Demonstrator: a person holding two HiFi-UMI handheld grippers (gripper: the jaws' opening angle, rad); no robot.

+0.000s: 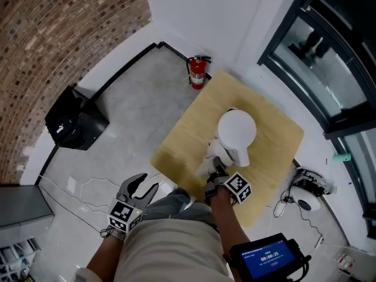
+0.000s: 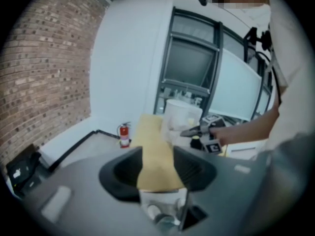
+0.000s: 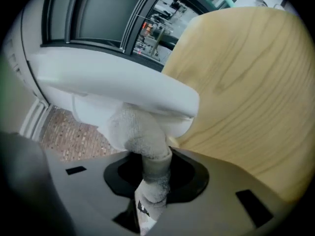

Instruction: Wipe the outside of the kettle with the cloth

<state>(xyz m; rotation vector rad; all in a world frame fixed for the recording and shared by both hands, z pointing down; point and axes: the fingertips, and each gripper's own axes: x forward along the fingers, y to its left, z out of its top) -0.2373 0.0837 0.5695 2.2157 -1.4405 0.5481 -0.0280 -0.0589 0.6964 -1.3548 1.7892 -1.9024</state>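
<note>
Kettle [image 1: 237, 131] is what the white, rounded vessel on the light wooden table [image 1: 276, 128] looks to be. It stands near the table's middle, its domed top smooth and unmarked from the head view. From the right gripper view the kettle [image 3: 113, 82] fills the upper left as a broad, glossy white body with a protruding edge, and the table's [image 3: 246, 82] pale grain lies behind it. The right gripper [image 1: 217, 164] is clenched on the cloth [image 1: 212, 157], a white, nubbly terry piece. In its own view the right gripper [image 3: 155, 176] pinches a twisted neck of the cloth [image 3: 140, 132], whose bunched end seems to press against the kettle's lower edge, though the close, distorted view makes the contact hard to confirm. The left gripper [image 1: 147, 184] hangs low beside the person's leg, off the table's near edge and well apart from the kettle. In its own view the left gripper [image 2: 157, 168] has its jaws spread with nothing between them. A red fire extinguisher [image 1: 198, 72] stands on the floor by the wall beyond the table.
</note>
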